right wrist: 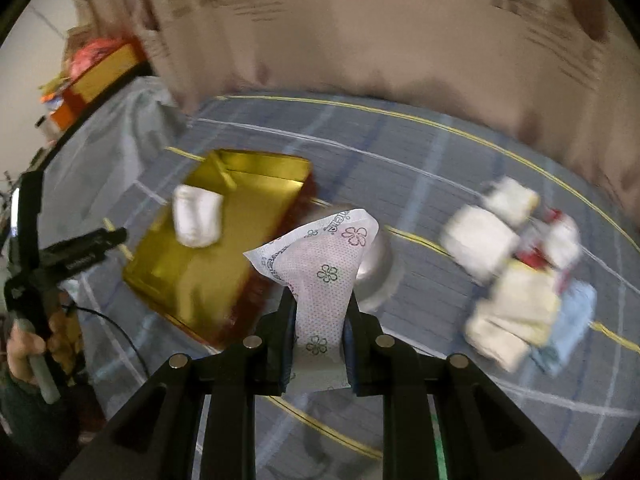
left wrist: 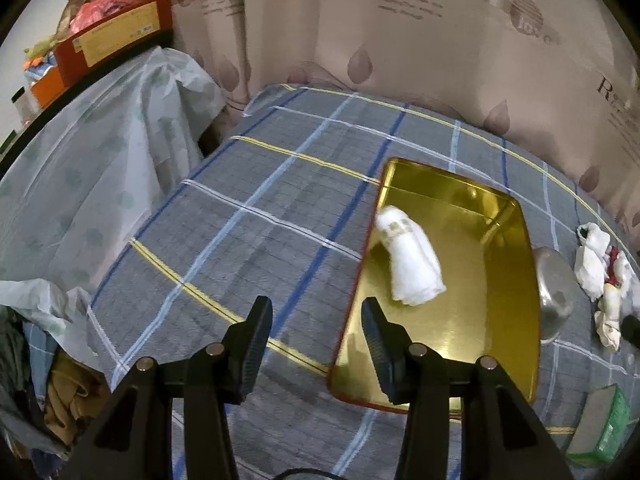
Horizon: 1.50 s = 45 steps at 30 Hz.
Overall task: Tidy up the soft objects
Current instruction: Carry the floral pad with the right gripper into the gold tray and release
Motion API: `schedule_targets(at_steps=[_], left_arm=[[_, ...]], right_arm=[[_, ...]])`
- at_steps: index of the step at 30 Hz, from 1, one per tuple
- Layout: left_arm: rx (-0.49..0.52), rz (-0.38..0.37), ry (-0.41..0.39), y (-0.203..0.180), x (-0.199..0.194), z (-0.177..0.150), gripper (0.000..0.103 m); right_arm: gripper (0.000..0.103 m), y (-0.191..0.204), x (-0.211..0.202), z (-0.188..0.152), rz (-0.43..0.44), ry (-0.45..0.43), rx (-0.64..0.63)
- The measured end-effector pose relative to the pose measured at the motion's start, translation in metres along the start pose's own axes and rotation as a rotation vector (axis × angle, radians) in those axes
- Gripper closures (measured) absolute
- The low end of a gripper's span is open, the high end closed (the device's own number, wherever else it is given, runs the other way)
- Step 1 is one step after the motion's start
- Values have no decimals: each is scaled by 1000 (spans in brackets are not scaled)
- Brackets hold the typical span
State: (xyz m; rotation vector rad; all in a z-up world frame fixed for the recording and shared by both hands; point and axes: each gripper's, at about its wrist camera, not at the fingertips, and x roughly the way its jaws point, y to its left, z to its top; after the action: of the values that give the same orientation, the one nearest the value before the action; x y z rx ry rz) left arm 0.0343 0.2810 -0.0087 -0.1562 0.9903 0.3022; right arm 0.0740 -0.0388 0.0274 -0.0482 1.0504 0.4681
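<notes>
A gold tray point(left wrist: 472, 332) with a red rim lies on the plaid bedcover; it also shows in the right wrist view point(right wrist: 208, 272). A rolled white towel point(left wrist: 412, 264) lies in it, also seen from the right wrist point(right wrist: 197, 216). My left gripper point(left wrist: 318, 344) is open and empty, low over the tray's near left corner. My right gripper point(right wrist: 320, 328) is shut on a white flower-printed cloth point(right wrist: 320, 264), held above the bed to the right of the tray. A pile of white, yellow and blue soft items point(right wrist: 516, 272) lies to the right; it also shows in the left wrist view point(left wrist: 604, 276).
A metal bowl point(left wrist: 556, 292) sits beside the tray's right rim. A green box point(left wrist: 600, 424) lies at the near right. A plastic-covered shelf point(left wrist: 100, 152) with red boxes stands left. A curtain point(left wrist: 400, 40) hangs behind the bed.
</notes>
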Motion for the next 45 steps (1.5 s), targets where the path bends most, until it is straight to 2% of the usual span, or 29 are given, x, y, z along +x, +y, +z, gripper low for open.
schedule_targets(at_steps=[8,15,22,32,34,38,40,45], left_arm=[[-35,21,0,20,-1,1,56],[-61,26,-3,31,-1,3,56],[-67,13,9,33,3,3,56],[-75,-18,26,33,8,4,56],[-75,-21,24,33,8,4,56],[-77,-30,22,33,7,4,56],[-72,-26,24,32,7,4,56],[-69,-20,18,32,6,4,56]], right_arm=[[84,57,59,27,37,26,-102],[84,85,113,54,8,59,-169],[80,93,155,69,-15,101,-190],[77,95,183,81,-45,137,-194],[67,95,186,82,-46,136,-193],[58,96,187,83,-44,131,-194],[49,97,185,83,-41,123,-195],[47,95,168,85,-37,89,-189]])
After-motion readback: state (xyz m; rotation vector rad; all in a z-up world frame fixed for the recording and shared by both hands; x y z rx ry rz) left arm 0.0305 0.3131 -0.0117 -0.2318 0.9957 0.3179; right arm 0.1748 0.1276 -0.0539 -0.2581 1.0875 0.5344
